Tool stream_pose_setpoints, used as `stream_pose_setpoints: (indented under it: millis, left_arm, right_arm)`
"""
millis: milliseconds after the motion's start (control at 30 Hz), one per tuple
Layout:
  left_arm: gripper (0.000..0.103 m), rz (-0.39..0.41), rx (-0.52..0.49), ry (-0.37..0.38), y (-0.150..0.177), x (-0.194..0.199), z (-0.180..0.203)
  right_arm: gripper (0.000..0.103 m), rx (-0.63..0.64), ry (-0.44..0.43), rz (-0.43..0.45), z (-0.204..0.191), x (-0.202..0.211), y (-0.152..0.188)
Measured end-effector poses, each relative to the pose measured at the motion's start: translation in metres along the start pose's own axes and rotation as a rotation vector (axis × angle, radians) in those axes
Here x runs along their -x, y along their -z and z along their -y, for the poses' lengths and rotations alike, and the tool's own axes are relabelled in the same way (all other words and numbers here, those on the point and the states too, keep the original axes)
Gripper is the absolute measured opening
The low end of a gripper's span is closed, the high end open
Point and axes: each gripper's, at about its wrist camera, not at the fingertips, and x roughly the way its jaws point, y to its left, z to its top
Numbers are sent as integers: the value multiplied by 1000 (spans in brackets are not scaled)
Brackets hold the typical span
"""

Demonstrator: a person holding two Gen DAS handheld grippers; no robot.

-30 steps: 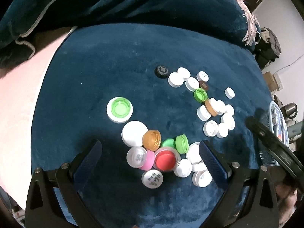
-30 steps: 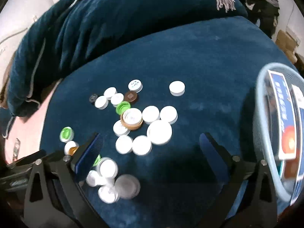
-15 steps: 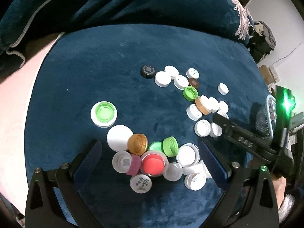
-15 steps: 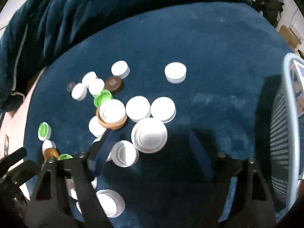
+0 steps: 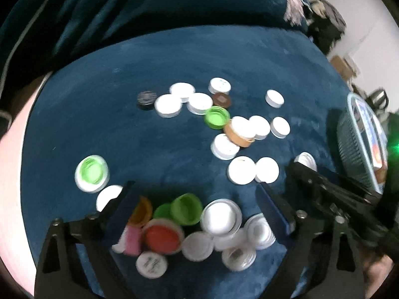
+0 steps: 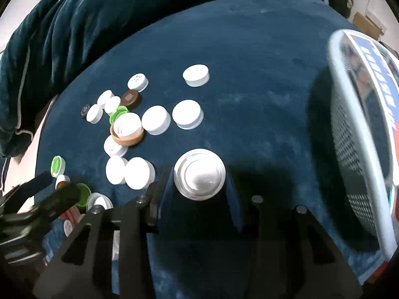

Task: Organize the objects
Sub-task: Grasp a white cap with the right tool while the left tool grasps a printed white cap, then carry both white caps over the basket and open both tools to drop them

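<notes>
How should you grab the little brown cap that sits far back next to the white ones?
Probably by its round side wall, coming straight down from above. The brown cap lies flat on the blue cloth, so only its rim gives two opposite faces to pinch. White caps crowd its left, and the green cap sits close in front, so put one finger at the back and one at the front right.

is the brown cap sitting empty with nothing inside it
No, the brown cap has a white cap nested inside it.

Dim overall. Left-wrist view motion-blurred throughout; white caps [image 5: 241,170] glare. Right-wrist view sharper, basket [image 6: 354,134] smeared at three o'clock. Dark shadow beneath right tongs [image 6: 199,182]. Heavy fisheye vignetting.
</notes>
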Motion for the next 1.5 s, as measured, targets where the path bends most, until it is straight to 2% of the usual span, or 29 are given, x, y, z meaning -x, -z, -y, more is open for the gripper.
stream_pose_setpoints:
  millis: [200,300,367,600,833,1000,1133,1233,1267,1367,1500]
  left_arm:
    - [83,-59,-110,-8,-2,-28,26]
    - [73,-53,-105,10,-6,-32,26]
    - [32,-59,-115,32,-9,-37,27]
    - [32,-36,-93,84,-10,-24,25]
    - [32,44,-79,164,-22,23,38]
    - [32,102,-171,263,-29,59,95]
    - [32,114,-268,358,-24,82,147]
    - [32,110,-331,412,-20,92,191]
    - [32,104,-349,433,-18,95,207]
    - [32,83,-411,474,-10,99,244]
    - [32,33,-478,508,3,94,291]
  right_arm:
    - [41,-13,-10,-15,2,1,8]
    - [41,-17,-15,-18,2,0,8]
    - [41,-19,-20,-22,9,-2,6]
    - [41,-29,-45,7,9,4,3]
    - [41,-18,-82,81,3,41,4]
    - [41,-80,-78,155,34,90,11]
    - [41,-194,-68,215,74,129,12]
    - [41,-260,-32,254,104,159,13]
    - [41,-275,7,264,116,172,13]
    - [41,-306,71,257,146,191,14]
    - [41,-381,62,202,184,193,15]
